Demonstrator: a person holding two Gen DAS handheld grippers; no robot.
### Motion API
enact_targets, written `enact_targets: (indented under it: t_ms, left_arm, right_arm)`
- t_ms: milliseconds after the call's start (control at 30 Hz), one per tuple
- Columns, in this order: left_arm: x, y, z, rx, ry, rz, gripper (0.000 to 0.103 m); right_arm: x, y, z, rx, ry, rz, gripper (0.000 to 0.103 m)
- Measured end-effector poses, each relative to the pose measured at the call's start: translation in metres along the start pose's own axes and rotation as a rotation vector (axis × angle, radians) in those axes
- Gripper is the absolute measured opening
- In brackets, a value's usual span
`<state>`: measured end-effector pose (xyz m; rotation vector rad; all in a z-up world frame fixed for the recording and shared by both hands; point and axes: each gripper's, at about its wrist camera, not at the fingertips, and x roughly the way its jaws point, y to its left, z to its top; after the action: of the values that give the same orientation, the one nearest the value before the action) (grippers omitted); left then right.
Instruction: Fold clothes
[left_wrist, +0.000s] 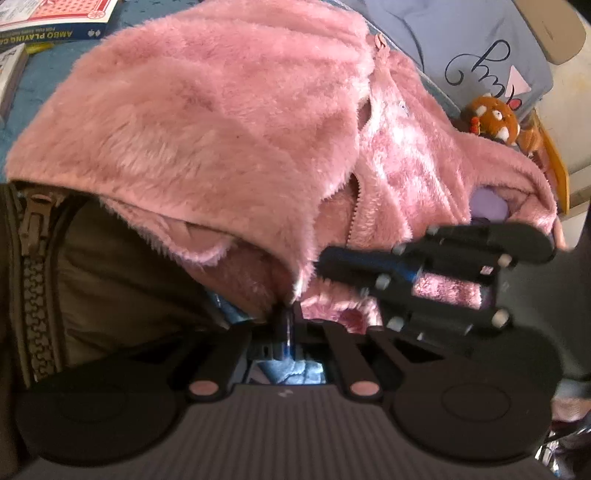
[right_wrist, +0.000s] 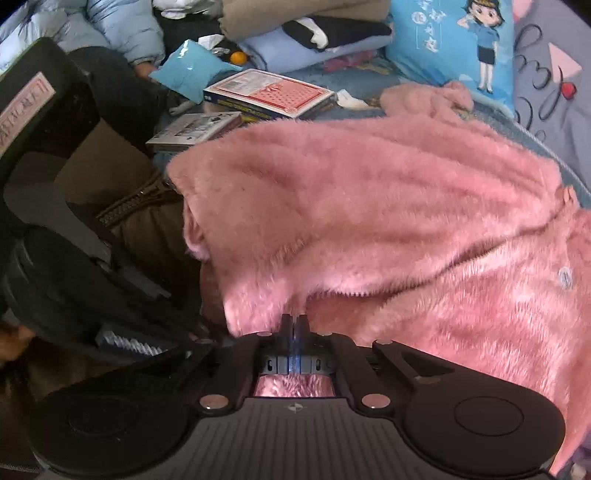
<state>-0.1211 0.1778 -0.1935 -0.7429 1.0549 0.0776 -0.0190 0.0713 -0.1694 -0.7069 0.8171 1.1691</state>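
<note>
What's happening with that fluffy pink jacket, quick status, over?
Left gripper shut on pink jacket edge. Right gripper shut on it too. Jacket part-folded on bed. Brown coat lies beside, card box behind.

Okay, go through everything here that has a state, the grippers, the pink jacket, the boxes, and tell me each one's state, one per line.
Left hand-held gripper: shut on the pink fleece jacket's edge.
Right hand-held gripper: shut on the same jacket's edge.
Pink fleece jacket: unzipped, partly folded over itself.
Olive jacket: zipper closed, lying under the pink one.
Playing card box: closed, lying flat.
</note>
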Motion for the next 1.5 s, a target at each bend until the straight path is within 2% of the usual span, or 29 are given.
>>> enact_targets:
  t_ms: [133,300,367,433,600,667,867,967,1033,1133,1367,1400,1500]
  left_arm:
    - [-0.001,0.001,0.000,-0.002,0.000,0.001,0.001]
    - [-0.001,0.001,-0.001,0.004,0.006,0.013,0.001]
    - [-0.001,0.001,-0.002,0.004,0.007,0.013,0.001]
    - [-0.002,0.003,-0.002,-0.002,0.003,0.000,0.001]
    - [-0.009,0.011,-0.002,-0.030,-0.023,-0.072,0.000]
    - [-0.014,0.017,-0.003,-0.049,-0.043,-0.134,0.005]
    - [-0.020,0.027,-0.004,-0.104,-0.067,-0.294,0.040]
    - [-0.020,0.034,-0.003,-0.173,-0.083,-0.364,0.048]
    - [-0.020,0.035,0.000,-0.210,-0.096,-0.402,0.059]
    - [-0.020,0.037,0.004,-0.245,-0.110,-0.432,0.060]
    - [-0.015,0.038,0.008,-0.319,-0.134,-0.432,0.060]
    - [-0.015,0.037,0.008,-0.322,-0.136,-0.422,0.057]
    - [-0.019,0.041,0.005,-0.336,-0.136,-0.398,0.040]
  right_arm:
    - [-0.002,-0.009,0.001,0.047,-0.003,0.030,0.001]
    - [-0.014,-0.045,-0.006,0.217,-0.057,-0.023,0.001]
    - [-0.019,-0.056,-0.009,0.256,-0.077,0.012,0.001]
    - [-0.024,-0.056,-0.011,0.269,-0.099,0.087,0.001]
    - [-0.025,-0.049,-0.015,0.323,-0.116,0.133,0.001]
    - [-0.025,-0.049,-0.018,0.353,-0.120,0.149,0.001]
    - [-0.030,-0.057,-0.028,0.503,-0.167,0.215,0.002]
    - [-0.036,-0.063,-0.030,0.549,-0.186,0.209,0.002]
    - [-0.036,-0.066,-0.033,0.586,-0.189,0.208,0.002]
    - [-0.038,-0.065,-0.038,0.615,-0.197,0.204,0.002]
    - [-0.037,-0.068,-0.046,0.770,-0.222,0.282,0.002]
    - [-0.036,-0.069,-0.048,0.796,-0.224,0.287,0.002]
    - [-0.034,-0.070,-0.049,0.840,-0.223,0.292,0.002]
